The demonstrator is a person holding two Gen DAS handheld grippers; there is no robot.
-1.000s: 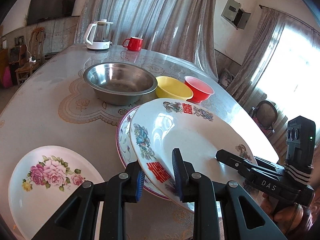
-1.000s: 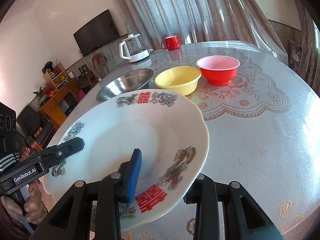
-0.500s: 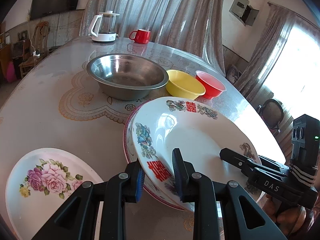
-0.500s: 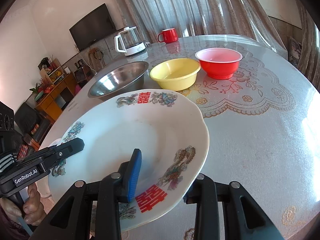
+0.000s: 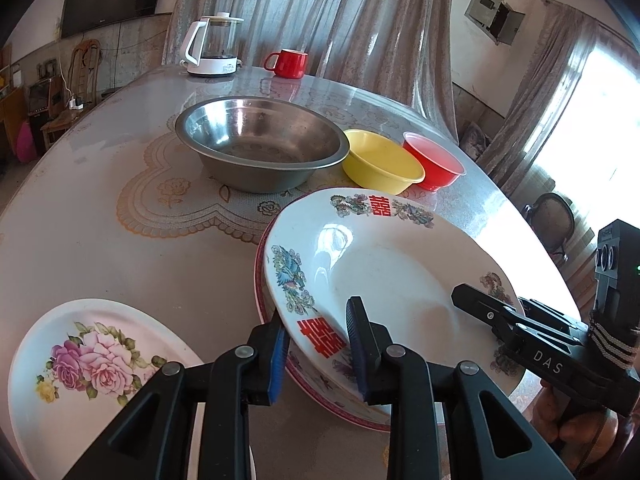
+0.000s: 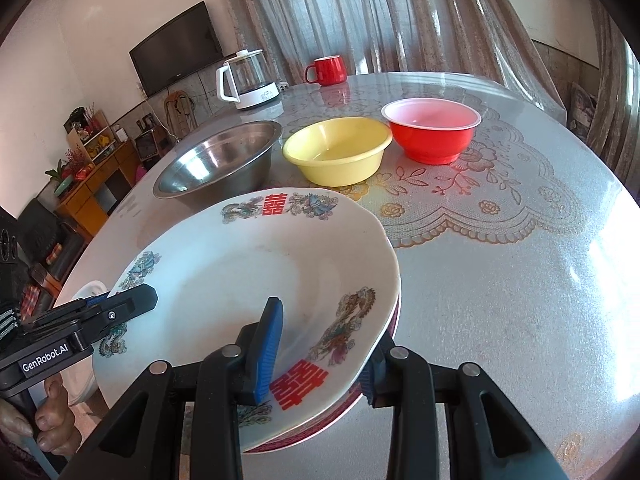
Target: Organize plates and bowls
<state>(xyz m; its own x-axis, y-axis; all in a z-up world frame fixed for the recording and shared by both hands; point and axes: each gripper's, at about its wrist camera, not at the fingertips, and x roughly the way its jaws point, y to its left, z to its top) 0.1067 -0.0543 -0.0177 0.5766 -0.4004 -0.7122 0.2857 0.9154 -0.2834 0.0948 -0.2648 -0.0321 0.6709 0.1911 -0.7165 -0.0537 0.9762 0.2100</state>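
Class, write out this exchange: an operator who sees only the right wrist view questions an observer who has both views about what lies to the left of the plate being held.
Operator: Is anything on the table left of the double-happiness plate?
Observer: Yes, a rose-patterned plate lies flat there, apart from it.
Operator: Where exactly does the left gripper hold it?
Observer: At the near rim, astride the red character, with one pad above and one beneath.
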